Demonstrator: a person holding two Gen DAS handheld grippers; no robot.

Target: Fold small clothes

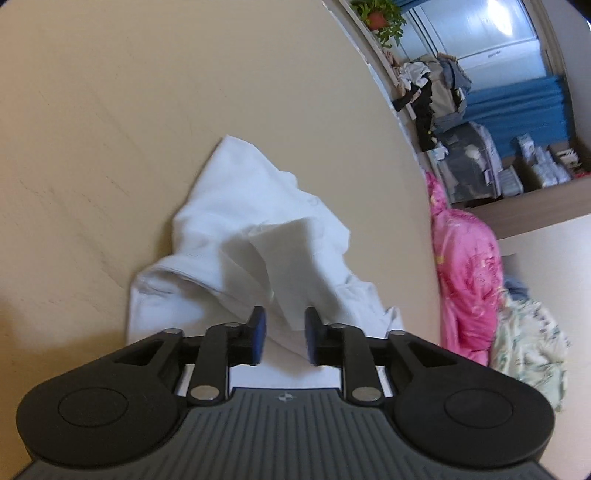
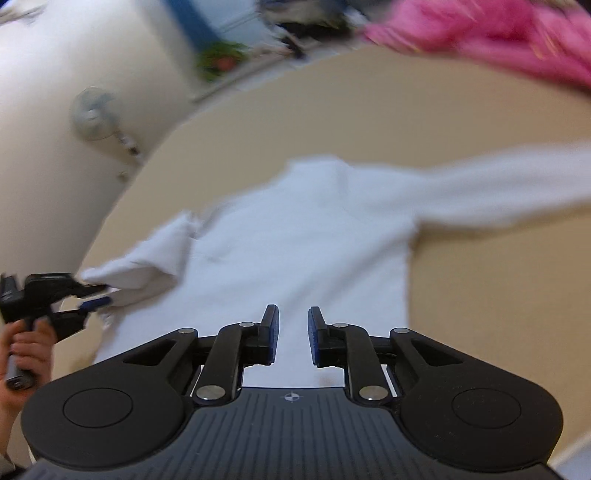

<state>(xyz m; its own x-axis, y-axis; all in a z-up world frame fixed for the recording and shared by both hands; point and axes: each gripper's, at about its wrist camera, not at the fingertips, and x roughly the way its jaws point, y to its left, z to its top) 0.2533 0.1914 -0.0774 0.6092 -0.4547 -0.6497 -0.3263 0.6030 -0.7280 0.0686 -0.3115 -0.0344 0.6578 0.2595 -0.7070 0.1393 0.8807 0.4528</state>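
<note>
A small white long-sleeved garment [image 2: 295, 236] lies spread on the beige table [image 2: 480, 277], one sleeve stretched out to the right. In the left wrist view it is bunched [image 1: 236, 206], and a raised flap of it hangs between the fingers of my left gripper [image 1: 284, 332]. Those jaws stand apart and the pads do not press on the cloth. The right wrist view shows the left gripper [image 2: 98, 295] at the other sleeve's end, held by a hand [image 2: 22, 347]. My right gripper [image 2: 293, 332] hovers open over the garment's near hem, with nothing gripped.
A pink garment [image 1: 465, 280] and a pale floral cloth [image 1: 528, 347] lie at the table's edge. Beyond are a heap of clothes, a potted plant [image 1: 380, 18] on a ledge and a fan [image 2: 94, 114]. Bare tabletop [image 1: 110, 110] surrounds the white garment.
</note>
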